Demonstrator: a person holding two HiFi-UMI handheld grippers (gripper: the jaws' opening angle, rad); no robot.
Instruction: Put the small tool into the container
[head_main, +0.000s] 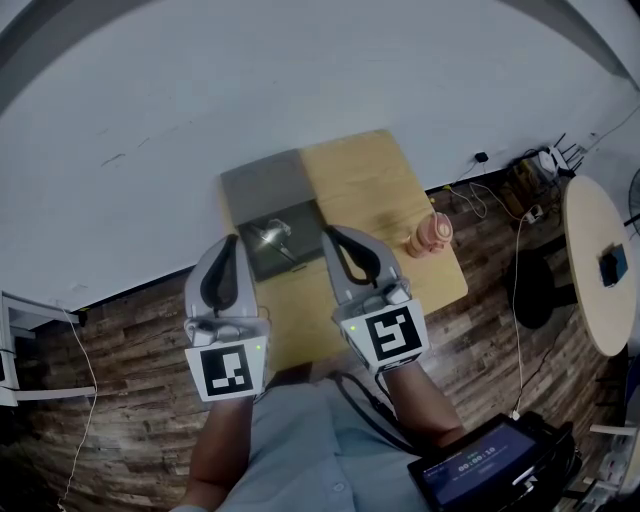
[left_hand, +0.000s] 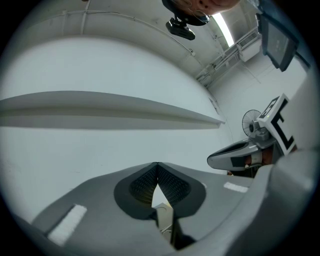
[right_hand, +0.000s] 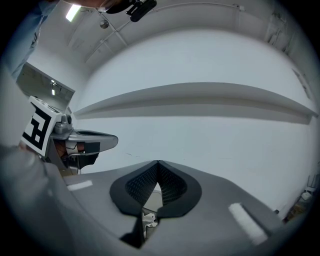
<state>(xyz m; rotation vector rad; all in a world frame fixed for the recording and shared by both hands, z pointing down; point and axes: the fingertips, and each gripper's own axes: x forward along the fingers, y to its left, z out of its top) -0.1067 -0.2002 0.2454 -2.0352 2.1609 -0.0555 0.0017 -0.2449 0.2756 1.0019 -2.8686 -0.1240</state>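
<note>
Above table (head_main: 372, 180), left tongs (head_main: 234, 240), right tongs (head_main: 329, 231), both closed, empty

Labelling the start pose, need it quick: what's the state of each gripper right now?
Left gripper: closed, holding nothing.
Right gripper: closed, holding nothing.

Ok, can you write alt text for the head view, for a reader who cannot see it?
Seen from above, a left claw and a right claw, both shut and empty, are held over a wooden table. A metal tool lies on a dark tray; a pink container stands at the right.
</note>
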